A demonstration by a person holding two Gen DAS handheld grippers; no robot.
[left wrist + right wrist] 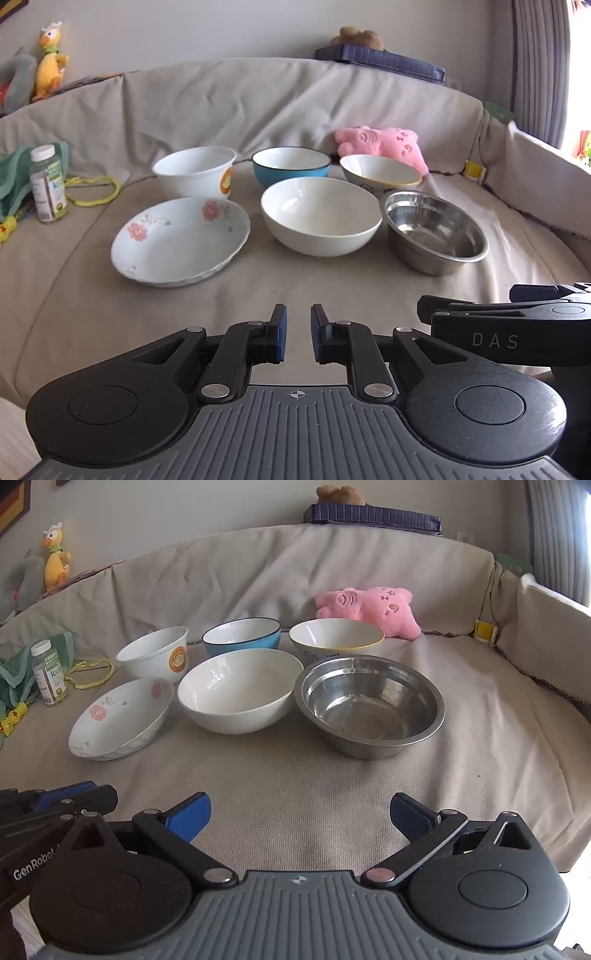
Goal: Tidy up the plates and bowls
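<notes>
Several dishes sit in two rows on a beige-covered sofa seat. Front row: a floral plate, a plain white bowl and a steel bowl. Back row: a white bowl with an orange logo, a blue bowl and a yellow-rimmed bowl. My left gripper is empty, its jaws a narrow gap apart, well short of the dishes. My right gripper is wide open and empty, in front of the steel bowl.
A pink plush pig lies behind the back row. A small bottle and a green cloth with yellow cord lie at the left. The sofa back rises behind.
</notes>
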